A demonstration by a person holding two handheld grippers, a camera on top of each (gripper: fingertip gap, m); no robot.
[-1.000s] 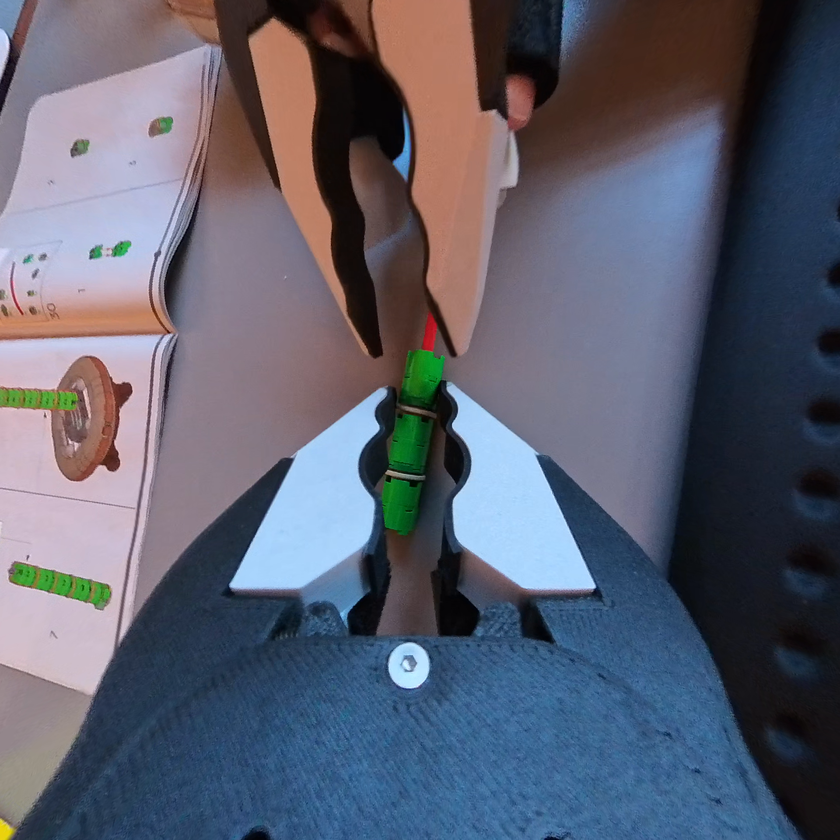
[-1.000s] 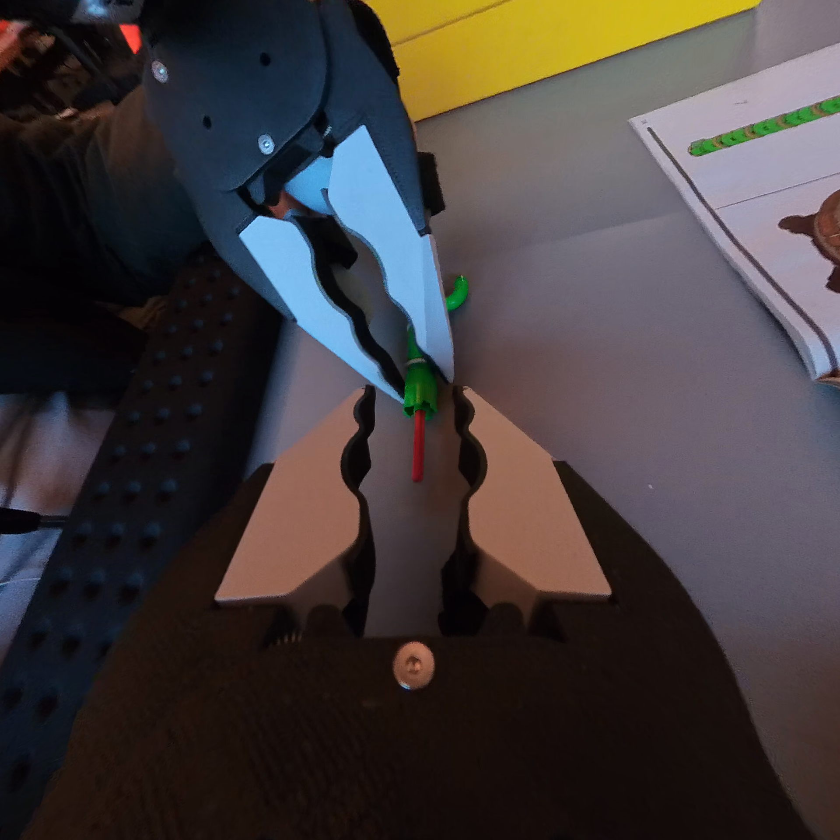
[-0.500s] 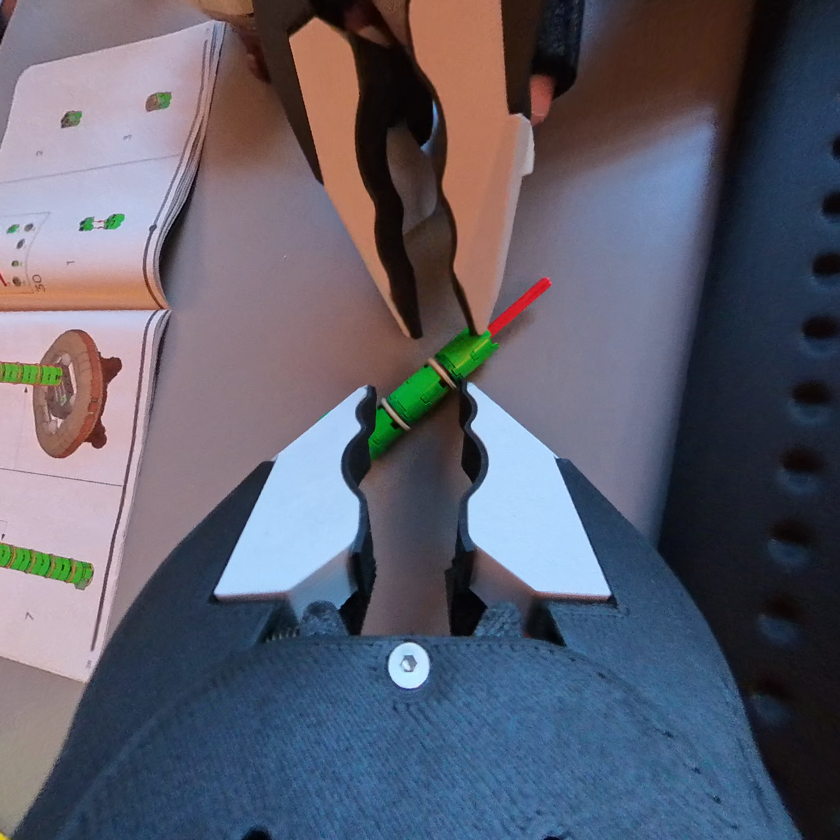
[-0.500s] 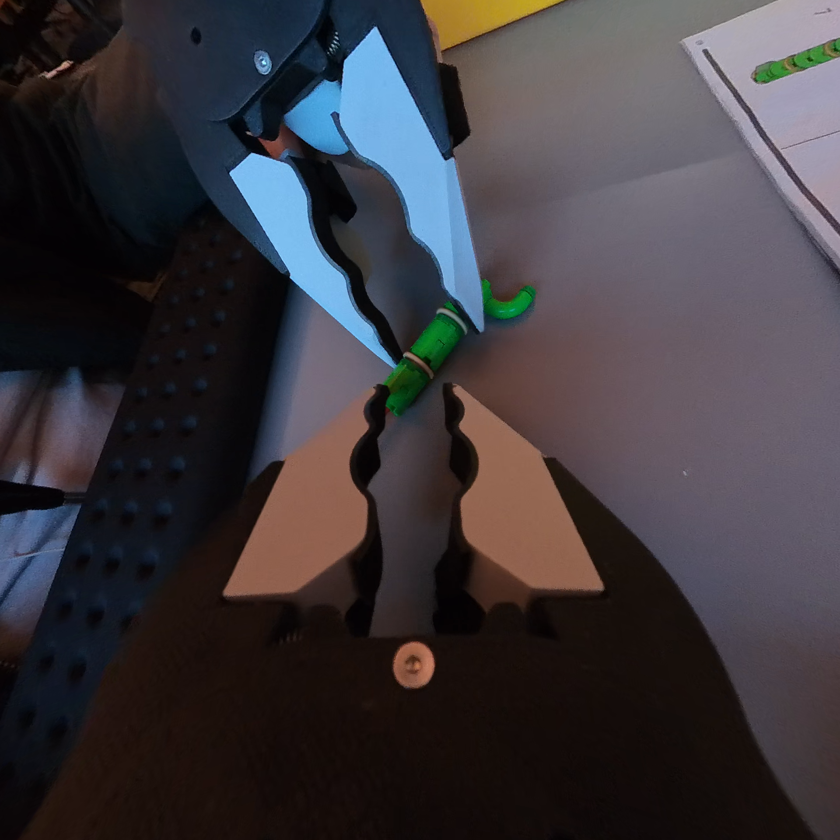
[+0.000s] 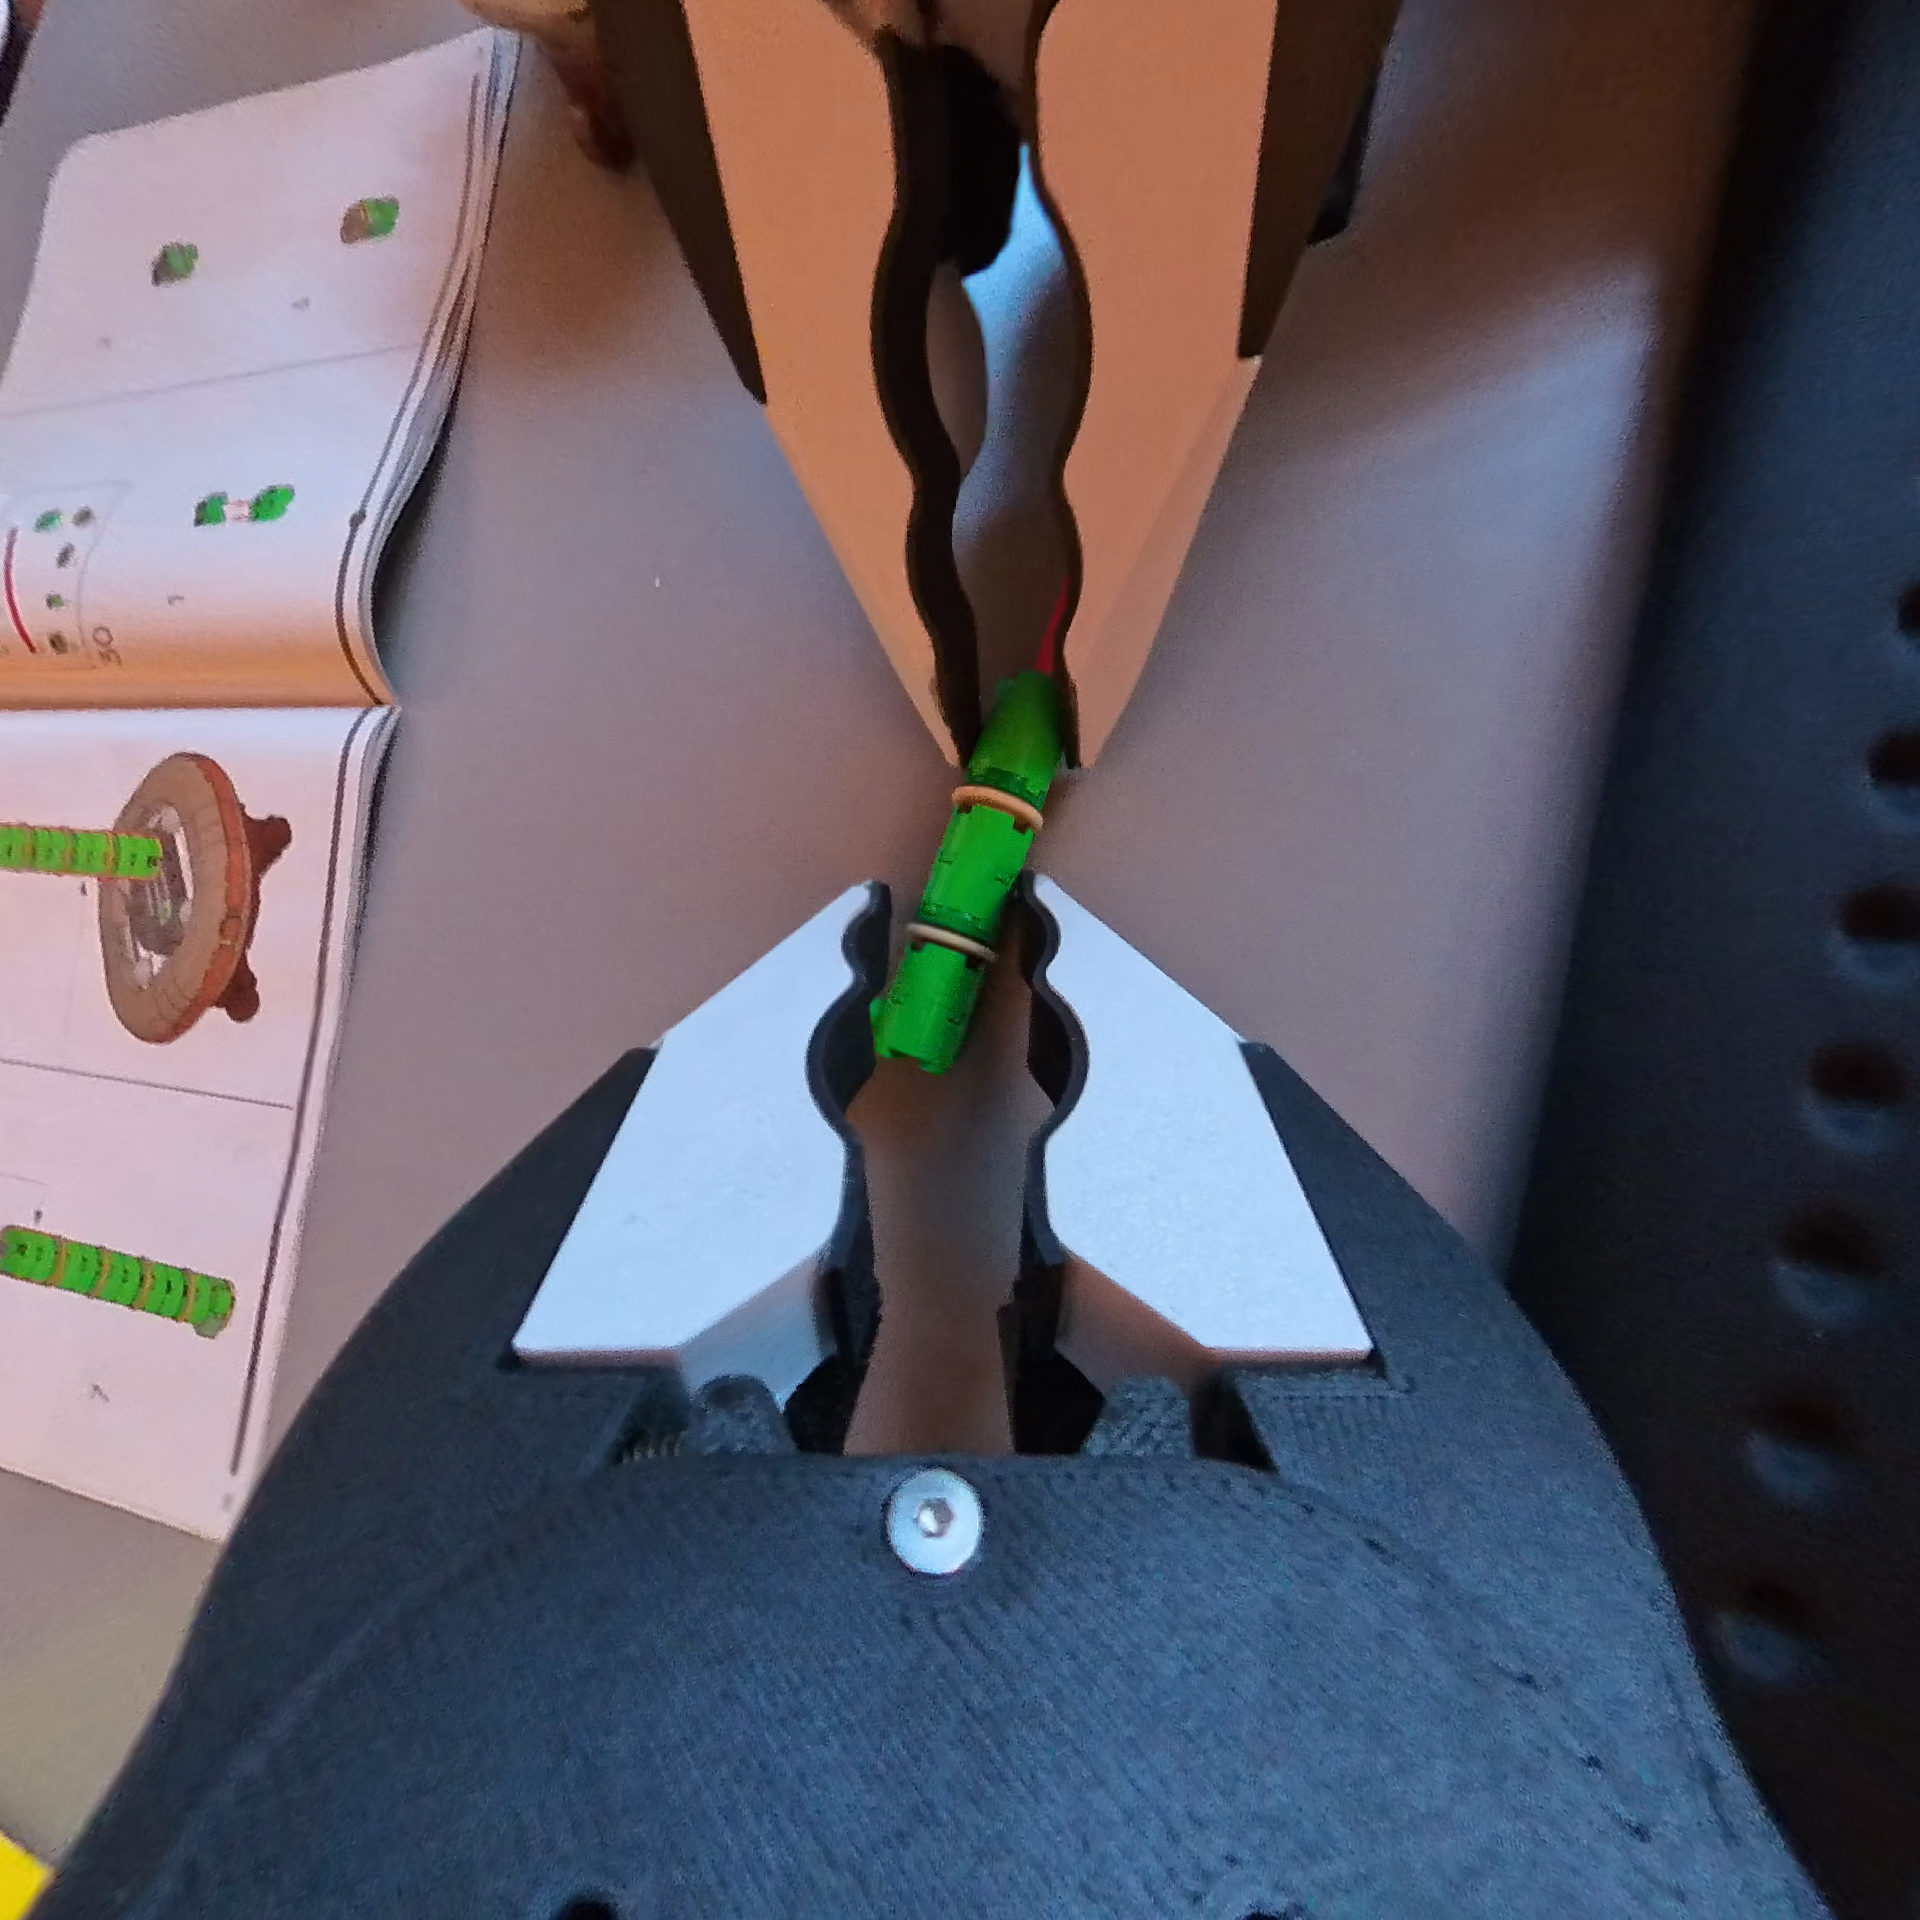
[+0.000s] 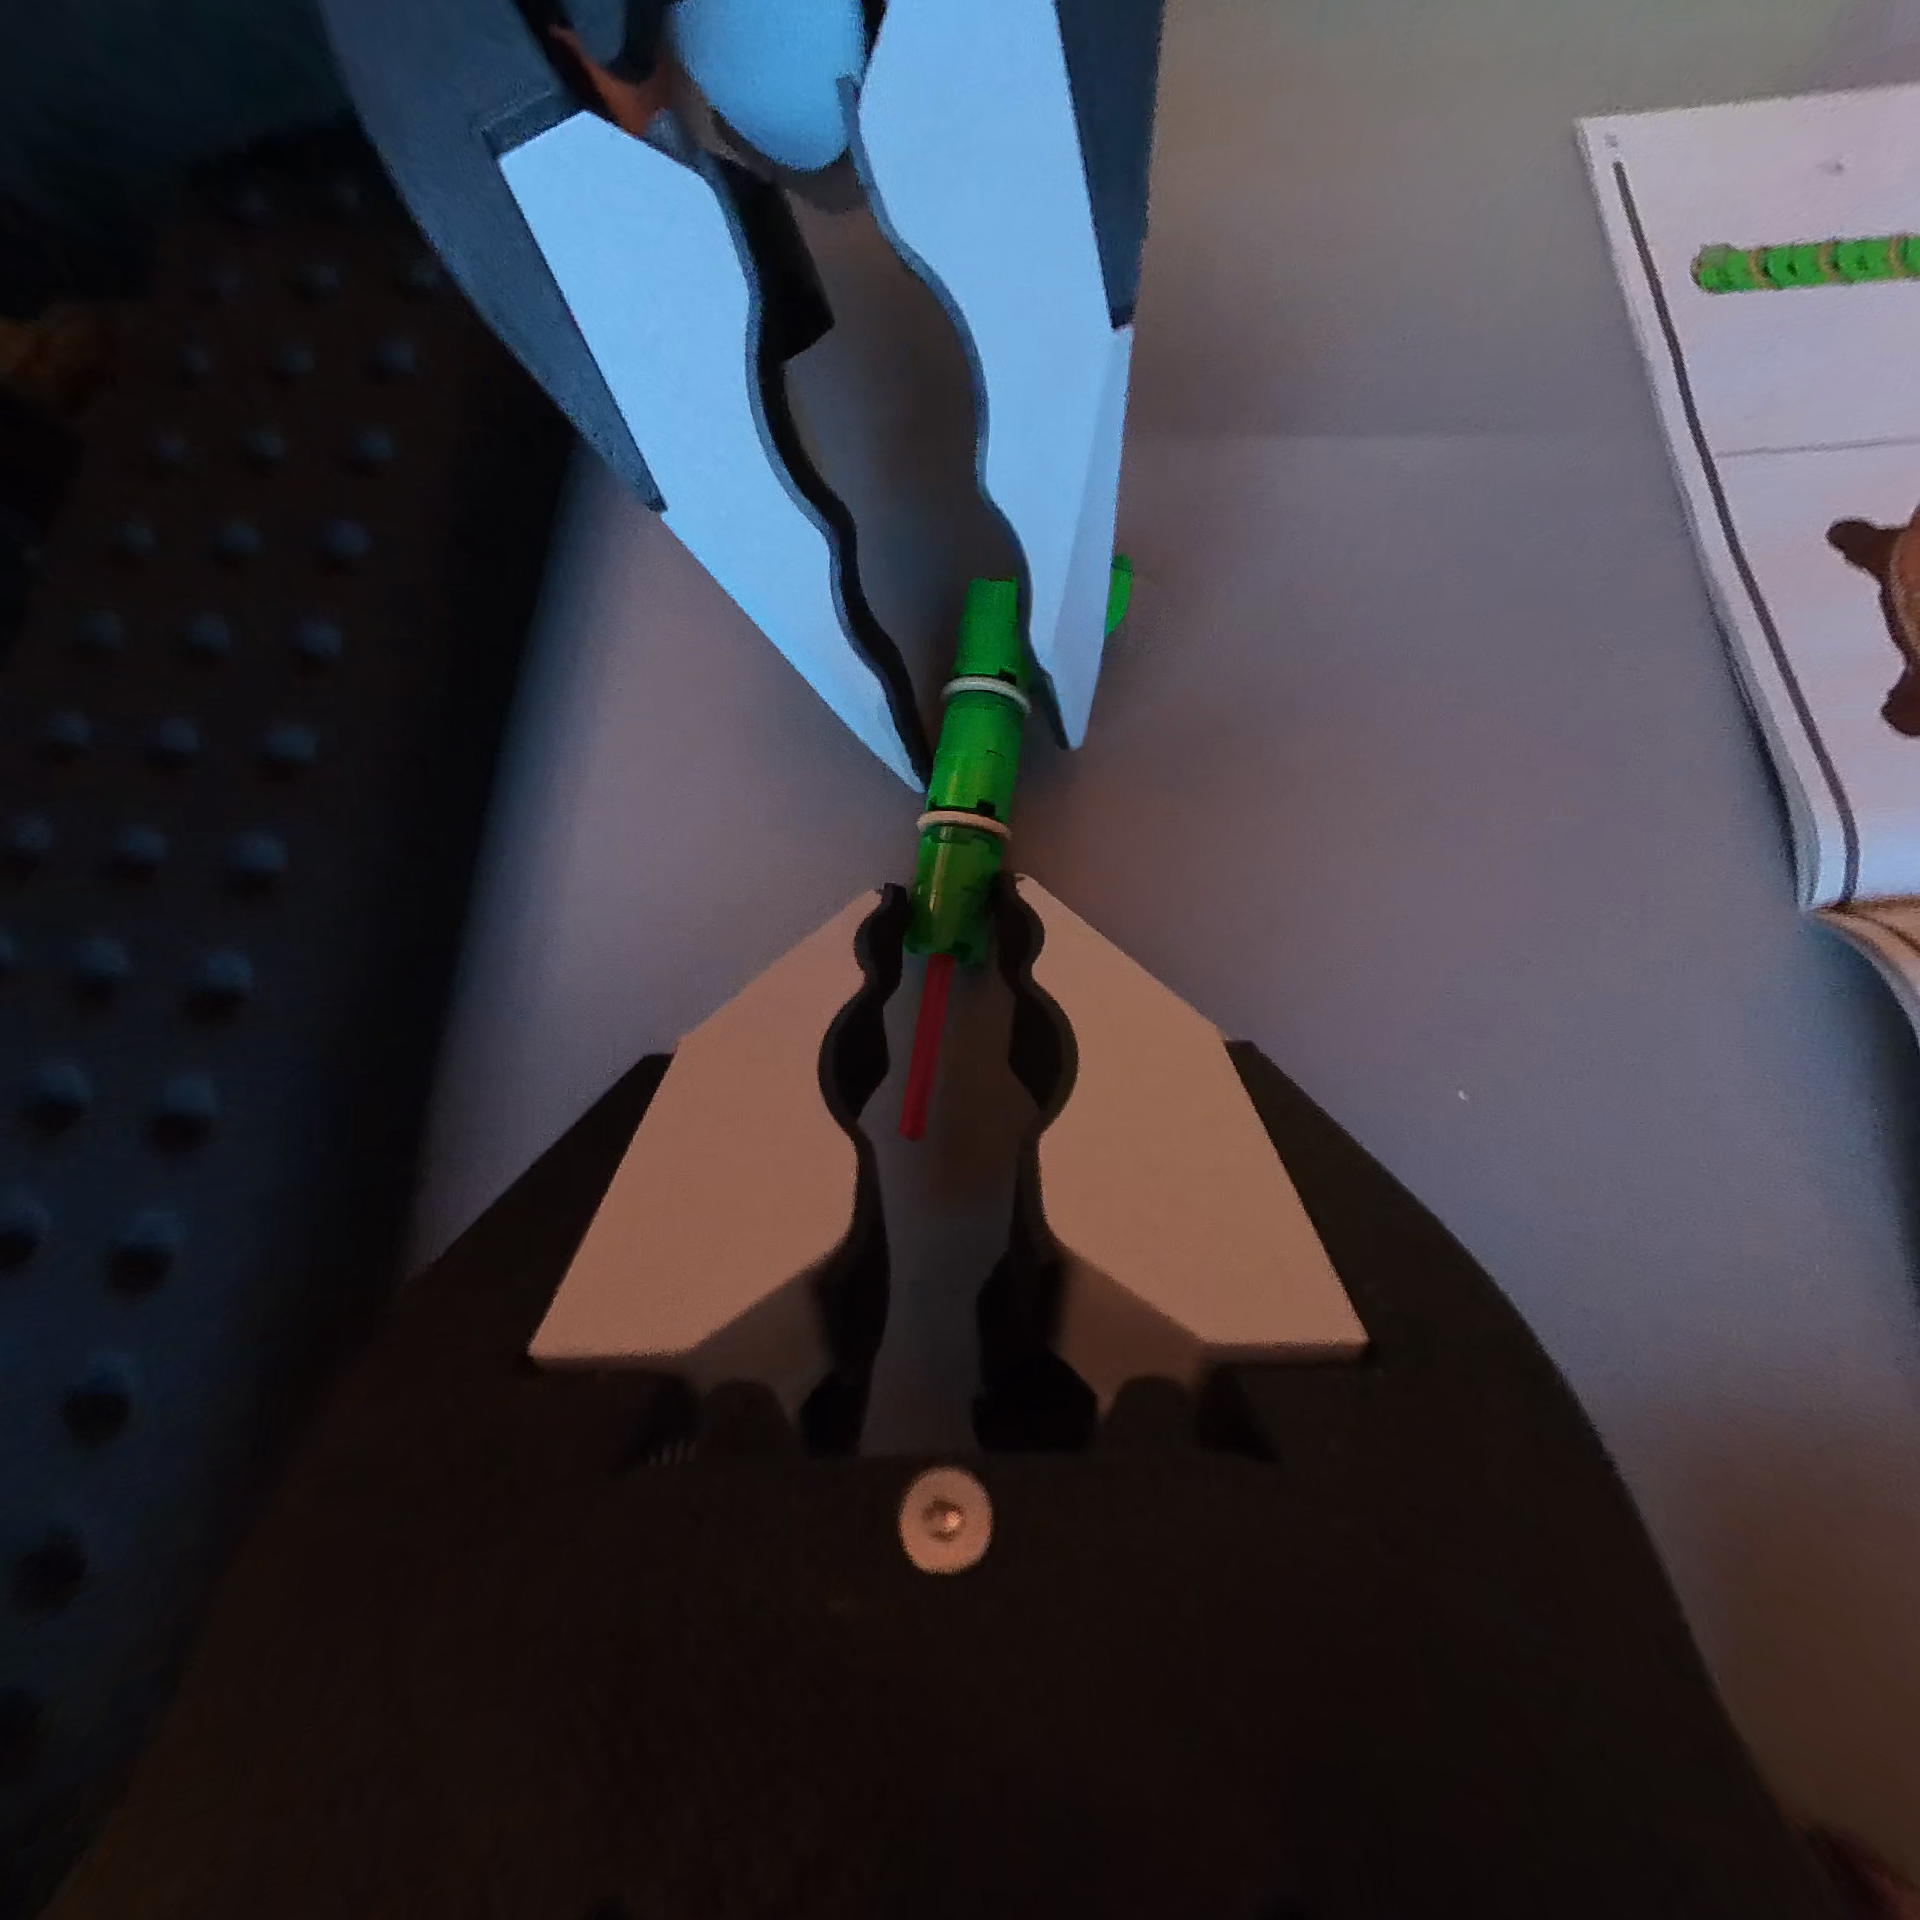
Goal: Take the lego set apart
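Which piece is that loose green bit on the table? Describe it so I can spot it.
On the grey table, find the left gripper. A small green hook piece peeks out beside its far finger, separate from the green rod stack.

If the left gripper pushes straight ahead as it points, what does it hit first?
Probably the green segmented lego rod, already between its fingertips; beyond that, the right gripper pinching the rod's far end. Depth is unclear.

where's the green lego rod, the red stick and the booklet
green lego rod [image 5: 977, 894], left wrist view, middle segment
red stick [image 6: 923, 1049], right wrist view, mid-length
booklet [image 5: 197, 436], left wrist view, upper page
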